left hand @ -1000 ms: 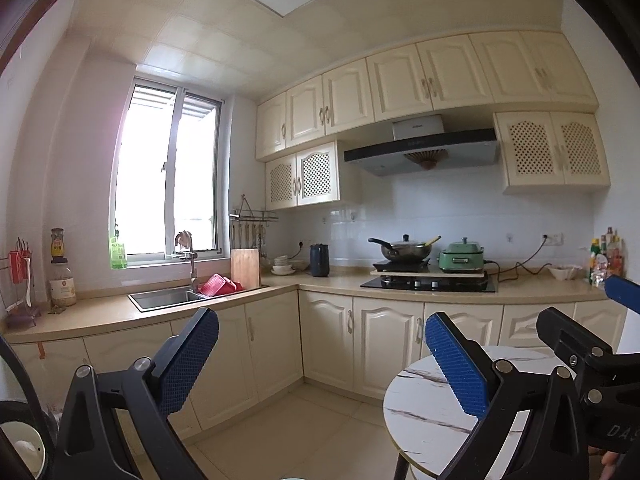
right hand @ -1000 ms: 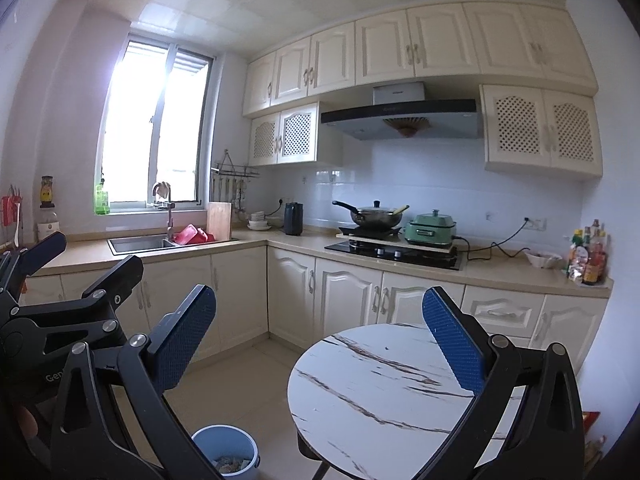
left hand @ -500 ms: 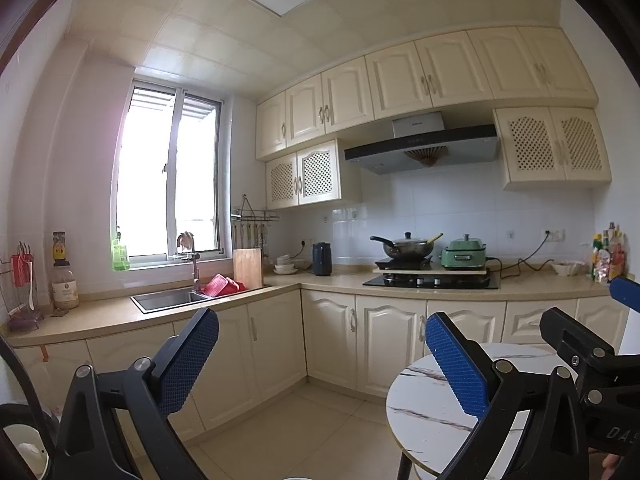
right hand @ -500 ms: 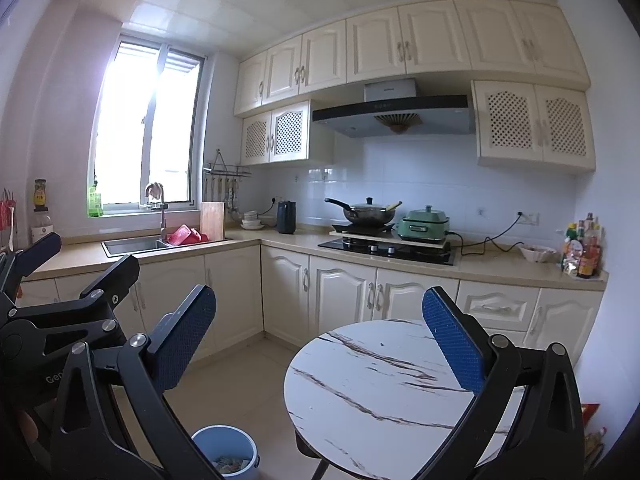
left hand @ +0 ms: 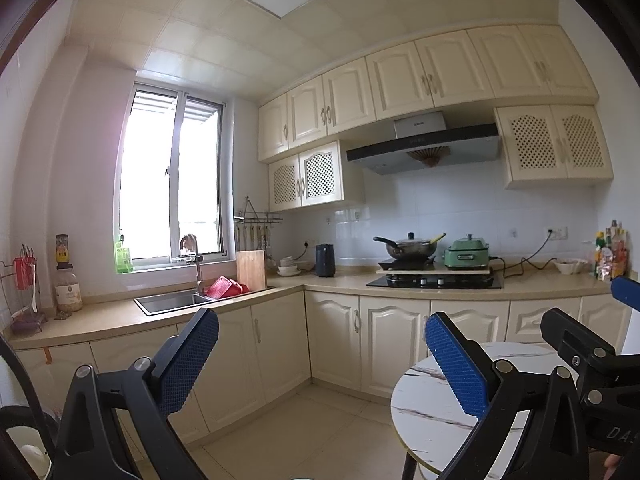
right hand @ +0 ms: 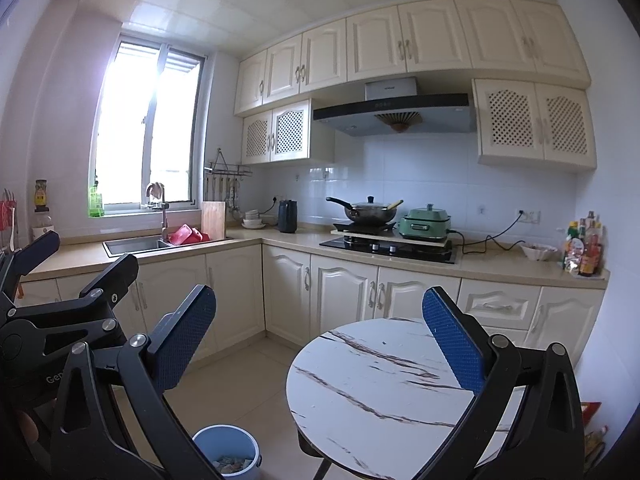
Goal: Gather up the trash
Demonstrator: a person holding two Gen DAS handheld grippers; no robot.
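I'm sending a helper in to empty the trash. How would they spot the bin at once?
Find the round marble-patterned table in the middle of the kitchen. On the tiled floor just left of its legs stands the trash bin, a small pale blue pail with scraps inside. It is the only blue container down there; everything around it is cream cabinetry.

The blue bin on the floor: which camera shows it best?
The right wrist view: the blue bin stands on the floor left of the round table, with scraps visible inside. The left wrist view shows no more than a sliver at its bottom edge.
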